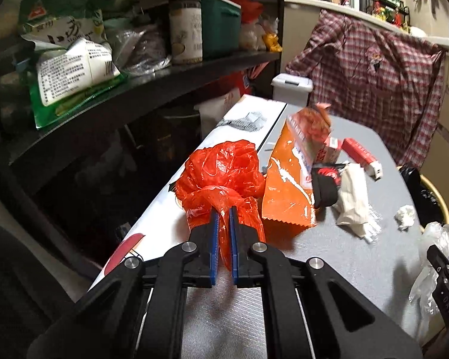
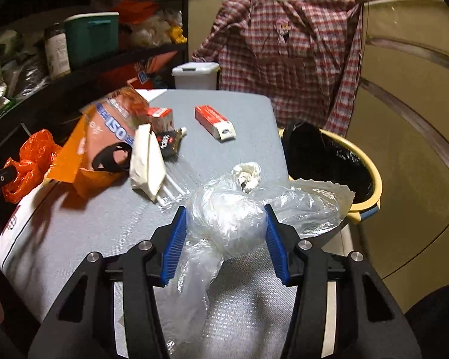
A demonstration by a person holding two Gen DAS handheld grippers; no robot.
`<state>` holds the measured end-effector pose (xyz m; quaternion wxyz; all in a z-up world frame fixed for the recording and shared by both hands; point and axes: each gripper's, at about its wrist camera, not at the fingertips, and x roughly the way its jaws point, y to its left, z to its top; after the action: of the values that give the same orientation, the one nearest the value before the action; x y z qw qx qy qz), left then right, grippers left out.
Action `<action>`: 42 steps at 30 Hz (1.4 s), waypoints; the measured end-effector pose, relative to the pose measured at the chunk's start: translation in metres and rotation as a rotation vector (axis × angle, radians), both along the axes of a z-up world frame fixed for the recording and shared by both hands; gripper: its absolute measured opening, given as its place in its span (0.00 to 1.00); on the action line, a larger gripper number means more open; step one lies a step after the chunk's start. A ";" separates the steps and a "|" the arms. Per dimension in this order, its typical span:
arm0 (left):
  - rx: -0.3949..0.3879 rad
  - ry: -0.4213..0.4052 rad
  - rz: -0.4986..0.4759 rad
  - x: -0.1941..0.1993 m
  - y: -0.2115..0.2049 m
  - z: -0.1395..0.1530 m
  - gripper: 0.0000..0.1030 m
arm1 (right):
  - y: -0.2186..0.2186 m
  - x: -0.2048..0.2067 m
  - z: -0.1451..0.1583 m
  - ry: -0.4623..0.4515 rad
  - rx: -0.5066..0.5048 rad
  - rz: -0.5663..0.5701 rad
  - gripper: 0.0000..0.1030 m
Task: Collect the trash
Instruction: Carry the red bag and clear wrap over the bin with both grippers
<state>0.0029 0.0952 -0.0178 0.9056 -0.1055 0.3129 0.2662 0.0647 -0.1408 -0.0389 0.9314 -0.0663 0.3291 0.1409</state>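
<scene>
In the left wrist view my left gripper (image 1: 223, 209) is shut on a crumpled red plastic bag (image 1: 221, 167), lifted slightly over the table's left edge. In the right wrist view my right gripper (image 2: 224, 212) is shut on a wad of clear plastic bag (image 2: 227, 224), its blue pads pressing both sides. On the grey table (image 2: 104, 224) lie an orange snack bag (image 2: 89, 137), a white paper wrapper (image 2: 146, 161), a black wrapper (image 2: 170, 143), a small red carton (image 2: 161, 116), a red and white box (image 2: 214, 121) and a crumpled tissue (image 2: 248, 173).
A yellow bin with a black liner (image 2: 374, 191) stands off the table's right edge. A dark shelf (image 1: 164, 89) packed with food bags and jars runs along the left. A plaid shirt (image 2: 284, 53) hangs behind the table, beside a white lidded container (image 2: 194, 74).
</scene>
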 end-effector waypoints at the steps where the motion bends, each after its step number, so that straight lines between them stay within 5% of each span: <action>1: 0.000 -0.009 -0.007 -0.002 -0.002 0.002 0.06 | -0.002 -0.004 0.004 -0.014 0.004 0.000 0.49; 24: 0.028 -0.176 -0.217 -0.027 -0.064 0.050 0.06 | -0.055 -0.041 0.070 -0.137 0.046 -0.054 0.49; 42: 0.031 -0.196 -0.319 0.003 -0.095 0.083 0.03 | -0.085 0.007 0.119 -0.196 0.089 -0.070 0.50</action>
<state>0.0058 -0.0001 0.0651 0.9639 -0.0661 0.2320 0.1123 0.0713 -0.2262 0.0806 0.9654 -0.0266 0.2322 0.1154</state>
